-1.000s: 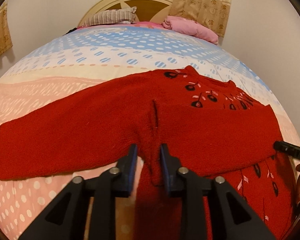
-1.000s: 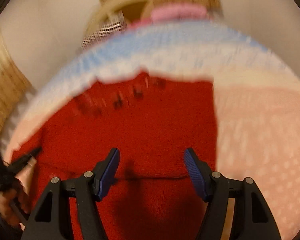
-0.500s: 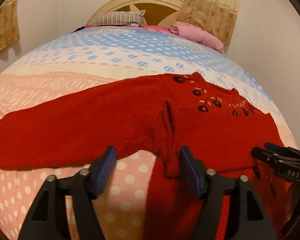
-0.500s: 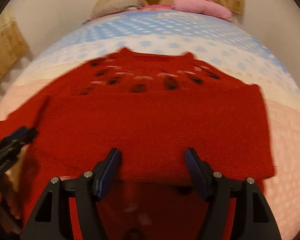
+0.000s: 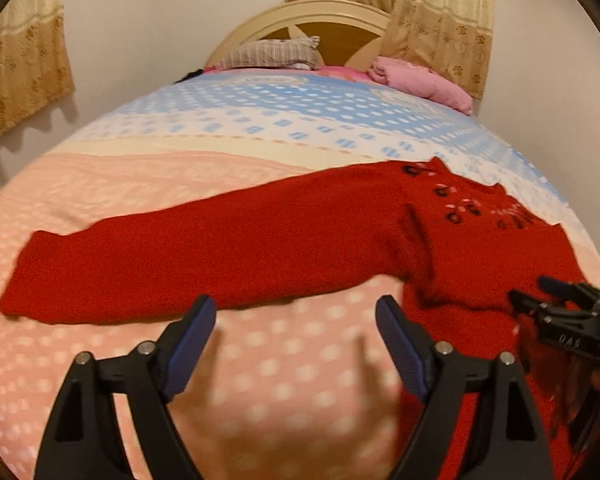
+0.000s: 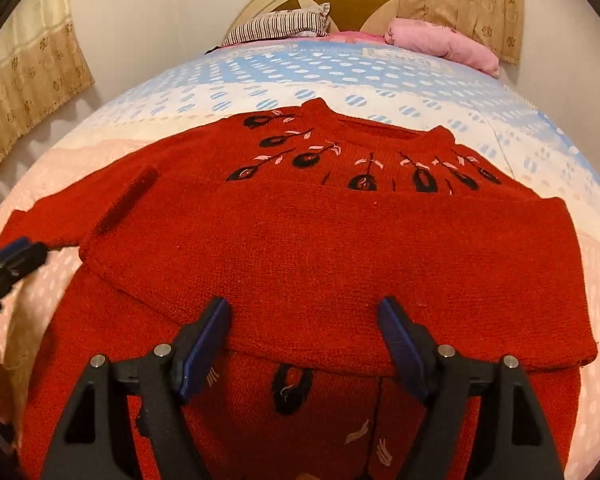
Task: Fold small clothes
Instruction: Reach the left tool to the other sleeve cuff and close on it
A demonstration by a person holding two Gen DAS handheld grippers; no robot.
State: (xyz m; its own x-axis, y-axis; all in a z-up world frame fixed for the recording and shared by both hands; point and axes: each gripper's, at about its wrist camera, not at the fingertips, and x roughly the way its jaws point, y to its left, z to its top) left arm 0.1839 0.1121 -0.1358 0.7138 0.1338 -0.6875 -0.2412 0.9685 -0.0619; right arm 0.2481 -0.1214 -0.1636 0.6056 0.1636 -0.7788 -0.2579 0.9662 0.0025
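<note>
A red knitted sweater (image 6: 332,248) with black and pink leaf embroidery lies flat on the bed. One sleeve is folded across its chest; the other sleeve (image 5: 204,256) stretches out to the left. My left gripper (image 5: 296,344) is open and empty over the bedspread just in front of the outstretched sleeve. My right gripper (image 6: 304,340) is open and empty over the lower edge of the folded sleeve. It also shows at the right edge of the left wrist view (image 5: 556,300), and the left gripper shows at the left edge of the right wrist view (image 6: 8,264).
The bed has a dotted pink, cream and blue bedspread (image 5: 260,132). A striped pillow (image 6: 280,24) and a pink bundle (image 6: 444,44) lie by the cream headboard (image 5: 324,20). Curtains hang on both sides against white walls.
My left gripper let go of the sweater's fold, opened wide, and moved left over the bedspread toward the outstretched sleeve. My right gripper stayed open and steadied over the sweater's body.
</note>
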